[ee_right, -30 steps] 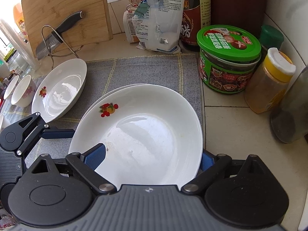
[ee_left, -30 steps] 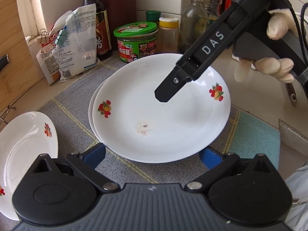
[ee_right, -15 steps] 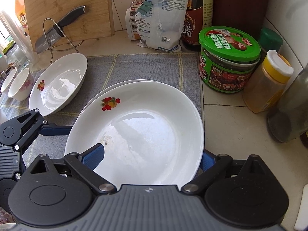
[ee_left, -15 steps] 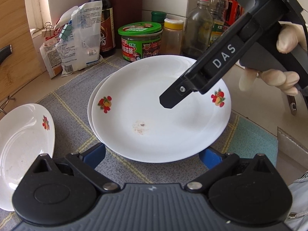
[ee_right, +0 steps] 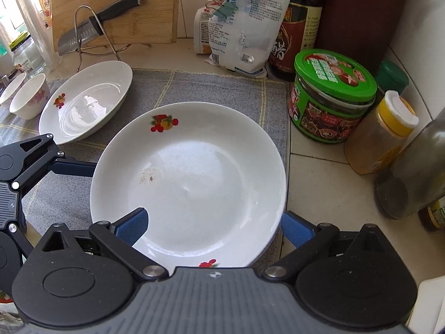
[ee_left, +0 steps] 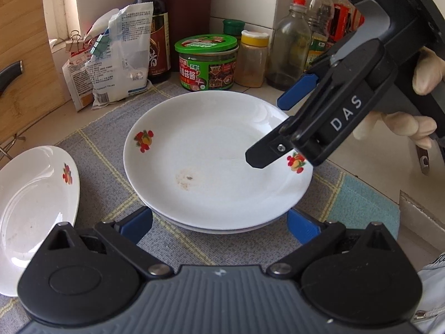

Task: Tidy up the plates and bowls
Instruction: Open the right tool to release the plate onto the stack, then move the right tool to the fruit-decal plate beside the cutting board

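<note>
A white plate with fruit prints (ee_left: 217,161) lies flat on a second plate (ee_left: 222,229) on the grey mat. My left gripper (ee_left: 219,226) is open, its blue fingers either side of the stack's near edge. My right gripper (ee_right: 214,225) straddles the top plate's (ee_right: 189,183) rim, one finger over the plate and one outside it. Its jaws are opening and the pads are off the plate. From the left wrist view the right gripper (ee_left: 267,130) hangs over the stack's right rim. A third plate (ee_right: 86,100) lies to the left, with two small bowls (ee_right: 29,96) beyond it.
A green-lidded jar (ee_right: 331,97), a yellow spice jar (ee_right: 383,130) and bottles (ee_left: 289,47) crowd the back right corner. Clipped bags (ee_right: 242,25) stand behind the mat. A cutting board (ee_right: 116,2) and a knife (ee_right: 97,25) on a wire rack stand at the back left.
The top plate has settled level and centred on the plate beneath it. My right gripper's jaws have widened off its rim. The left gripper has stayed put.
</note>
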Action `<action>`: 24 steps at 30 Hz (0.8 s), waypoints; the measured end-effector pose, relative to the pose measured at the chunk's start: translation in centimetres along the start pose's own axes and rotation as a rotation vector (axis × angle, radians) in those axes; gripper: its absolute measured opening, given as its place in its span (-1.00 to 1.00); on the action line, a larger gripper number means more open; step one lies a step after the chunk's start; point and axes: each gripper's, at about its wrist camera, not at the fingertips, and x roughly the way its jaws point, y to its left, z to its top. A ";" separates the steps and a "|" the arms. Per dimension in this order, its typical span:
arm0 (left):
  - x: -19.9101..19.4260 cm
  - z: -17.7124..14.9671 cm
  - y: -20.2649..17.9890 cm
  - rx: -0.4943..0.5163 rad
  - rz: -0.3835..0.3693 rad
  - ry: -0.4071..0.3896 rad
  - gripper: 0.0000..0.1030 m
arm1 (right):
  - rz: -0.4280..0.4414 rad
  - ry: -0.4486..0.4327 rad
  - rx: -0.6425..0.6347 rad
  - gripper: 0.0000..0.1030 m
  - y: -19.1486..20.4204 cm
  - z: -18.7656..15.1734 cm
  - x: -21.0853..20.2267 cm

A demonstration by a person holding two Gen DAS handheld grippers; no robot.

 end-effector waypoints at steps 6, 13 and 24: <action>-0.7 0.2 -0.2 -0.011 0.019 -0.026 0.99 | 0.007 -0.031 -0.037 1.00 0.8 0.0 -0.6; -2.4 0.3 -0.1 -0.054 0.087 -0.077 0.99 | 0.032 -0.096 -0.086 1.00 1.8 -0.2 -1.5; -6.4 -2.5 2.4 -0.250 0.307 -0.112 0.99 | 0.140 -0.159 -0.180 1.00 5.6 1.5 -1.5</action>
